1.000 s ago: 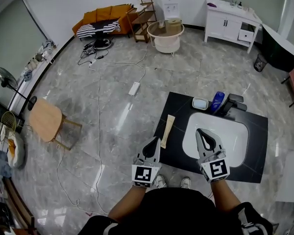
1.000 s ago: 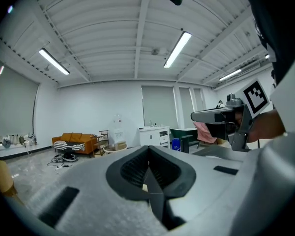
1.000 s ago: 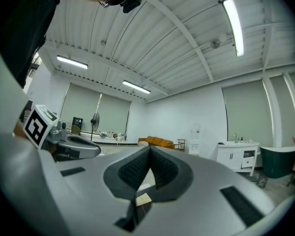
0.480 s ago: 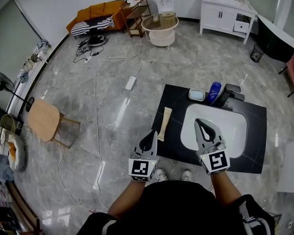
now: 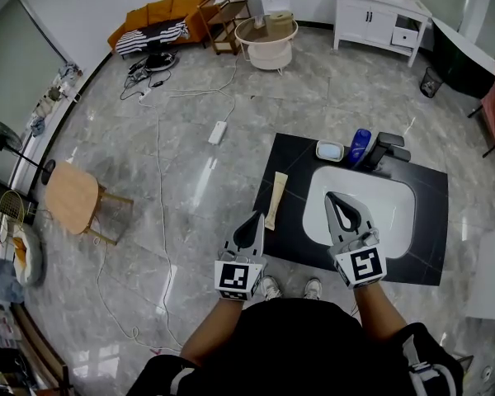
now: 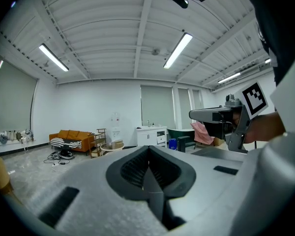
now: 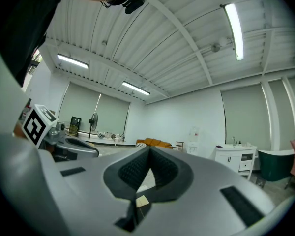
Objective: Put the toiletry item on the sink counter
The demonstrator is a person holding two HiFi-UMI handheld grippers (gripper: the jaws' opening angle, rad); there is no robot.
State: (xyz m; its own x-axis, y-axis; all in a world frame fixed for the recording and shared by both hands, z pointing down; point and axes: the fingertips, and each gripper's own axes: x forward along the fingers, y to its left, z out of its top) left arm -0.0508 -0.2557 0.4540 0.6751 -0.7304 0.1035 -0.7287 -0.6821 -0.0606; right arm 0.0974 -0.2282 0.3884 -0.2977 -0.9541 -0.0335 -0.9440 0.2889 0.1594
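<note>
Left gripper: jaws pressed together, empty, just short of the counter's near edge.
Tube: flat on the sink counter's left strip, untouched; the task looks done.
Right gripper: closed on nothing, above the basin.
Change: both grippers stayed put; only the framing slid.
Views: only the head view shows the tube; the gripper views look across the room.

Far wall: I log an orange sofa, a wooden shelf just beside it, then a round white table and a white cabinet. Mid-floor: power strip, cable trailing. To my left: wooden stool, standing fan beyond.
</note>
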